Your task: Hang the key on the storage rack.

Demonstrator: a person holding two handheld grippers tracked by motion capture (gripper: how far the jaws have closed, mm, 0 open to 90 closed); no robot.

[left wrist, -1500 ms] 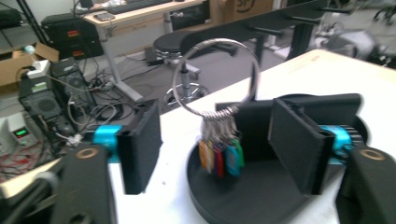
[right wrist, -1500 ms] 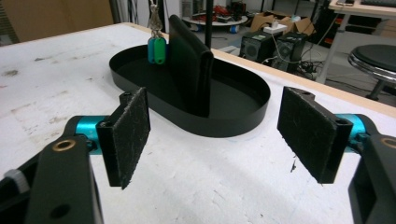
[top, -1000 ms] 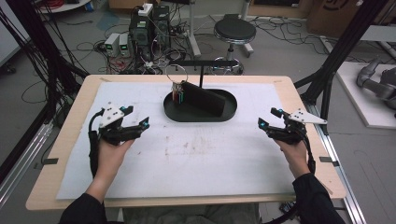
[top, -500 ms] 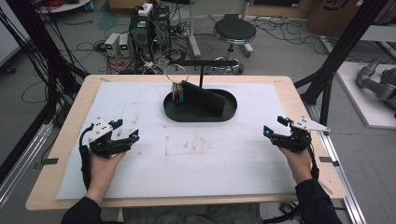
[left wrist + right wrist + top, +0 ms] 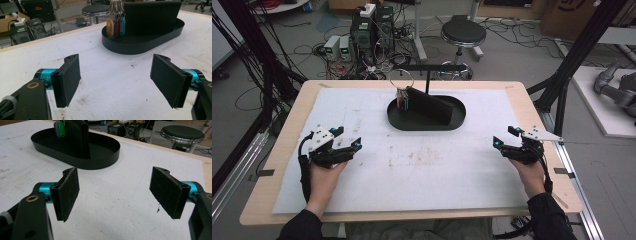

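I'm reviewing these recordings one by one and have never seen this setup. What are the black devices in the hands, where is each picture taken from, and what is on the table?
No robot arm here: a person holds a hand-held two-jaw gripper in each hand. The left gripper and right gripper appear in the high view, taken from a fixed camera above the person's side of the table. The other two pictures come from cameras riding on the grippers, each looking along its own black padded jaws; the left gripper and right gripper both have jaws wide apart, holding nothing.

On the white sheet covering the wooden table sits a black oval tray with a black upright panel in it. A bunch of coloured plastic key tags on metal rings hangs beside the panel, under a black T-shaped stand. Both grippers are well short of the tray.
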